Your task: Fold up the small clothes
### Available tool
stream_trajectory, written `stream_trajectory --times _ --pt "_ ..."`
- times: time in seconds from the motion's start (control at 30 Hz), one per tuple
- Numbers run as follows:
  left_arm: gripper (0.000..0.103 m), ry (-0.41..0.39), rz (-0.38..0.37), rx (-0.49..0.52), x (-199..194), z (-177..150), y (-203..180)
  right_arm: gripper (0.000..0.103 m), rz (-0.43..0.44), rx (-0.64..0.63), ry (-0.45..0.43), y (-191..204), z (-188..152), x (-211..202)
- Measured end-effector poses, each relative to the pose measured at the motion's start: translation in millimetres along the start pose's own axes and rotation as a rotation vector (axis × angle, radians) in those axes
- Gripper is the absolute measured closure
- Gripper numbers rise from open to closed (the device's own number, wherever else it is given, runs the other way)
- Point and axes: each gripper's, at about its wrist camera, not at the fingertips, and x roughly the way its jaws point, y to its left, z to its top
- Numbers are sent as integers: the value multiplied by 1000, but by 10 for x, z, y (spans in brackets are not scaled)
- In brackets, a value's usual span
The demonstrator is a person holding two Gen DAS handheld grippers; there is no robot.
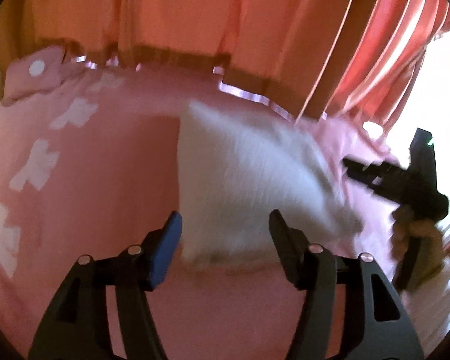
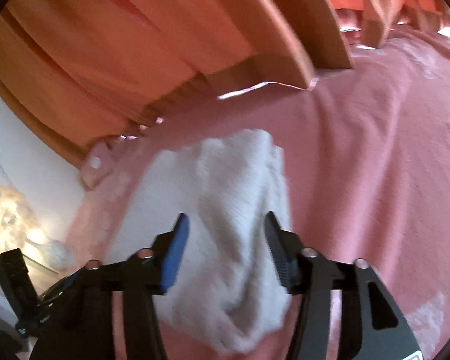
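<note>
Pink bedspread with pale bow shapes fills the left of the left wrist view, a pillow at its far corner under orange curtains. Right of centre lies the white knit garment, blurred, flat on the spread. The left gripper stands above its near edge, jaws wide, pads clear of the cloth. Further right the right gripper shows side-on at the garment's right edge, a hand behind it.

From the right wrist view the garment looks bunched into a thick, lumpy wad beneath the right gripper, whose jaws also stand wide with cloth between them but, as far as the blur allows, not pinched.

My guess is that a fold has just been let go. The risk: thick springy knit may flop open or sit skewed, since nothing pins it. A regrasp could also catch the bedspread along with the knit and drag both.
</note>
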Motion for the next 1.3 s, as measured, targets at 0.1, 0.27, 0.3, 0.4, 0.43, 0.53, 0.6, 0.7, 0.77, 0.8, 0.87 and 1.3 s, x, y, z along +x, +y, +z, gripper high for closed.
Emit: stream_trajectory --times 0.1,0.27,0.3,0.4,0.43,0.53,0.6,0.7,0.77,0.8,0.87,1.3 --pt "32 -31 15 -35 180 228 -69 39 -59 6 63 -10 155 377" --pt "38 61 109 -36 739 230 -137 93 -7 -58 30 191 288 421" --pt "37 66 122 -36 776 197 -137 94 16 -91 -27 250 332 259" --pt "32 41 143 -4 800 119 -153 94 -37 -90 -1 76 349 379" --pt "31 45 150 3 832 97 -159 94 -94 -94 83 -49 292 604" --pt "29 49 169 28 891 59 -181 91 -102 -81 113 -189 163 739" --pt "28 48 176 40 895 49 -188 80 -89 -32 77 -131 170 473" --pt "27 58 171 26 893 57 -152 72 -72 -50 66 17 9 83" --pt "27 61 170 20 889 55 -153 58 -83 -61 97 49 -158 -55" --pt "27 61 174 25 886 52 -166 57 -77 -63 134 25 -275 -104" --pt "28 58 183 28 865 30 -191 57 -44 -59 184 50 -420 -87" --pt "27 92 203 45 717 -98 -257 92 -118 -155 299 -65 -801 73"
